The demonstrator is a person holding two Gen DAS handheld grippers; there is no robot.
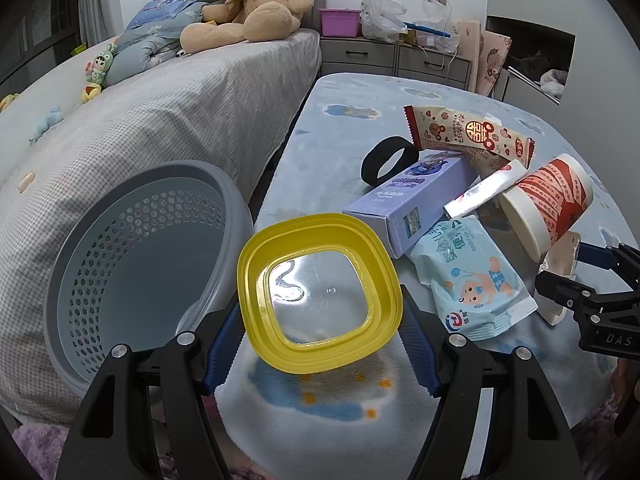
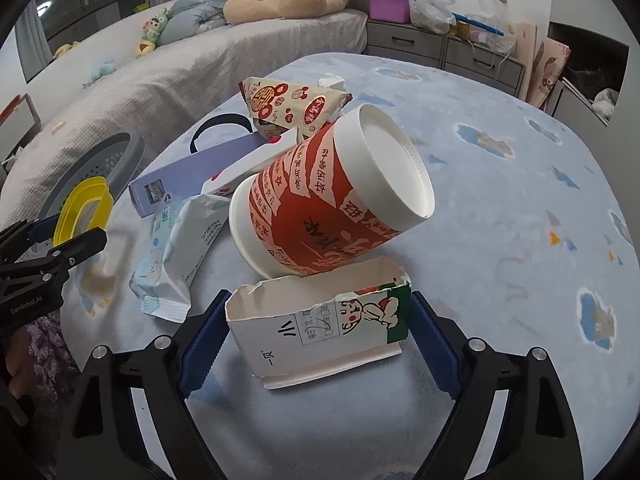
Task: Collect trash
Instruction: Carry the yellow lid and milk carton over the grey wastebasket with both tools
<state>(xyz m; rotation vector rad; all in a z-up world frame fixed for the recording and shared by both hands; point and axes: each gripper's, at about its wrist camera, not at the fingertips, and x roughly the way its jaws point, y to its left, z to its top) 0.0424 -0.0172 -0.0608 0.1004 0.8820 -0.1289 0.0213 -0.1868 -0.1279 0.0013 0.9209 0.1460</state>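
Observation:
My left gripper [image 1: 320,300] is shut on a yellow square lid [image 1: 256,280] with a clear middle, held tilted just above the blue cloth table [image 1: 340,120]. My right gripper [image 2: 319,294] is shut on a torn white carton [image 2: 320,332] lying on the cloth, a pad against each end. Just behind the carton, a red and white paper cup [image 2: 320,200] lies on its side. A wet-wipes packet [image 1: 472,280], a purple box [image 1: 408,204], a snack wrapper [image 1: 468,136], a small white packet [image 1: 484,192] and a black band [image 1: 388,160] lie in a heap.
A grey perforated basket [image 1: 132,248] leans against the bed [image 1: 180,112], left of the table. A teddy bear [image 1: 256,4] and bedding lie on the bed. Grey drawers [image 1: 400,56] with a pink box [image 1: 340,22] and plastic bags stand behind the table.

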